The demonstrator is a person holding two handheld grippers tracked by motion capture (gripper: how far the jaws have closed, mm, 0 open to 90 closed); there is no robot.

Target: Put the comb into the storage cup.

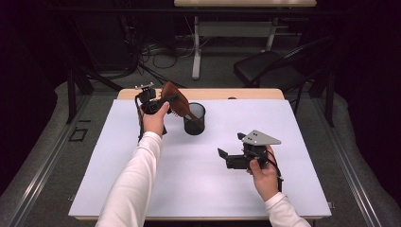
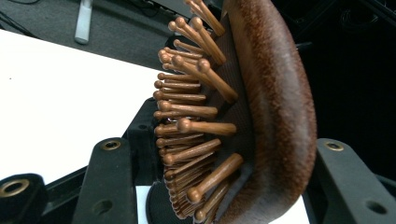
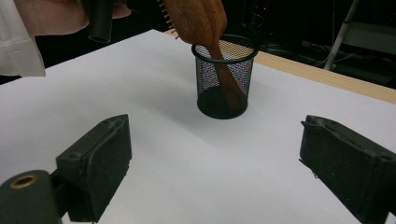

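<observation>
Worth easing the wooden paddle hairbrush the rest of the way down into the black mesh pen cup before any release: handle end already inside, resting against the cup's inner wall in the right gripper view, head leaning out toward the upper left of the high view. Best to keep the left gripper pinching the brush head while lowering, fingers close together around its edge with the head between them in the left gripper view. Judged risky to let go with the brush tilted this far, since a top-heavy head could tip so light a cup over; better to bring the head nearer upright above the rim first, then part the fingers slowly and draw away toward the left edge of the frame without brushing the bristles. Sensible to leave the right gripper where it hangs in the lower right of the high view, fingers spread wide and holding nothing, well apart from the cup yet near enough to steady it if needed. As for looks: a reddish-brown oval paddle with a rounded, grainy back, a darker cushion on the face, and rows of wooden pins tipped with small balls. Located in the upper middle of the high view, above the white desk, near its far edge.
</observation>
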